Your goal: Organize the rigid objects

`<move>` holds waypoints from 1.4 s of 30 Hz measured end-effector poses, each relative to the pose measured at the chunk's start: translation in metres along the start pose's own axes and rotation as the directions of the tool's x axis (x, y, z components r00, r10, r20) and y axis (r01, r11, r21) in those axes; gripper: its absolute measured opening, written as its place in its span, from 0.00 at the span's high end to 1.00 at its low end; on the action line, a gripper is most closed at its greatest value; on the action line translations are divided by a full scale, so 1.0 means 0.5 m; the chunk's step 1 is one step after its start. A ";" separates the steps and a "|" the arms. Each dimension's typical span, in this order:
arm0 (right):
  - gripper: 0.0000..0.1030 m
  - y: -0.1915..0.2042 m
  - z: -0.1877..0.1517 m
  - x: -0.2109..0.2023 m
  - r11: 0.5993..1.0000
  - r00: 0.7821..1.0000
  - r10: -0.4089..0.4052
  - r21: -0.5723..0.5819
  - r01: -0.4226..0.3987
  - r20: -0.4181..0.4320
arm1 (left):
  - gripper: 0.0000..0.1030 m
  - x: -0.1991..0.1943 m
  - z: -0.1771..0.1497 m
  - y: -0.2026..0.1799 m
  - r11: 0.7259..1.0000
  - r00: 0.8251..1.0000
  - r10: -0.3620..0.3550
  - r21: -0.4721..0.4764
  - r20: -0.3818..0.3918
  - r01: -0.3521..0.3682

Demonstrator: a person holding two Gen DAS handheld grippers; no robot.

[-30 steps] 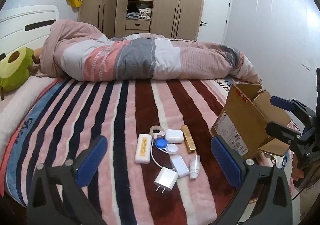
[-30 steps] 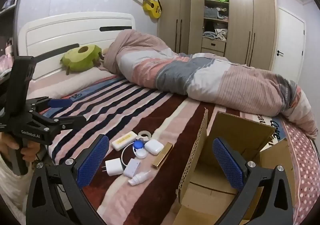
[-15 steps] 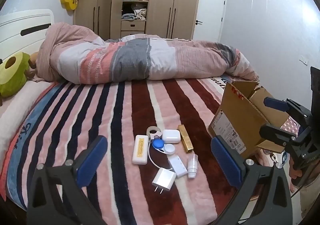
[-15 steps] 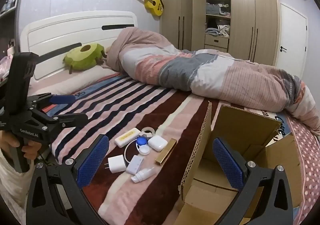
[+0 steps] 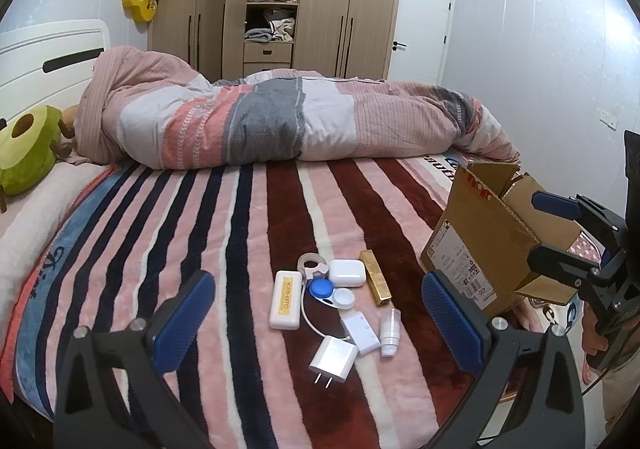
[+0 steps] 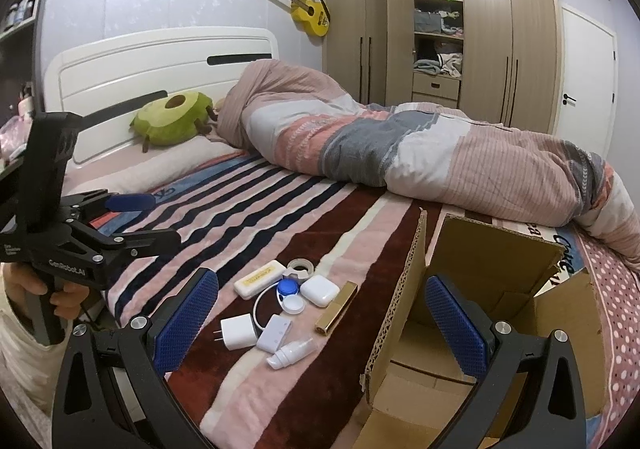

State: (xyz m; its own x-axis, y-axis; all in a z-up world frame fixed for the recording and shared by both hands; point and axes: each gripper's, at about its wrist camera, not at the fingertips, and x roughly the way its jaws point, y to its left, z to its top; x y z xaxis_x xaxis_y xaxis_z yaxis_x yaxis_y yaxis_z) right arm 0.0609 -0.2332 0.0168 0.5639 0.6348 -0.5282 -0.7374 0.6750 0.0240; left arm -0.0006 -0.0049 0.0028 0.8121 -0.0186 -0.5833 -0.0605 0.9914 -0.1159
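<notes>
Soft striped bedding may let the charger plug slide; both the left gripper and the right gripper are released, and the cardboard box at three o'clock could tip.

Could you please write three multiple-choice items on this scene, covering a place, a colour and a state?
1. Where does the gold bar lie?
A. inside the cardboard box
B. on the striped blanket, between the white case and the box
C. on the pillow

2. What colour is the guitar on the wall?
A. yellow
B. red
C. black

3. How do the left gripper and right gripper stand?
A. both open, holding nothing
B. both shut
C. left shut on the charger

Answers: B, it rests on the blanket beside the white case; A, its body is yellow; A, wide gaps show between both pairs of fingers.
</notes>
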 end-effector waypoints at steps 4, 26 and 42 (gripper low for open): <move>0.00 0.001 0.001 0.001 1.000 1.000 0.001 -0.001 -0.001 -0.001 | 0.00 0.001 0.001 0.006 1.000 1.000 0.000 -0.002 0.001 0.000; 0.00 0.001 0.002 -0.003 1.000 1.000 0.015 0.005 -0.015 0.004 | 0.00 0.006 0.001 0.005 1.000 1.000 0.001 0.000 0.006 -0.001; 0.00 -0.002 0.002 -0.017 0.999 0.999 0.032 0.010 -0.033 0.015 | 0.00 -0.008 -0.003 -0.012 1.000 1.000 -0.006 0.008 0.024 0.006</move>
State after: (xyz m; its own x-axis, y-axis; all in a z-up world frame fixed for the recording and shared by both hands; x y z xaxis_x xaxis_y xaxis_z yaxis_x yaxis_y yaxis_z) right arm 0.0572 -0.2387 0.0221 0.5451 0.6618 -0.5147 -0.7515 0.6579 0.0501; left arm -0.0043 -0.0110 0.0048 0.8259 -0.0219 -0.5634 -0.0507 0.9923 -0.1129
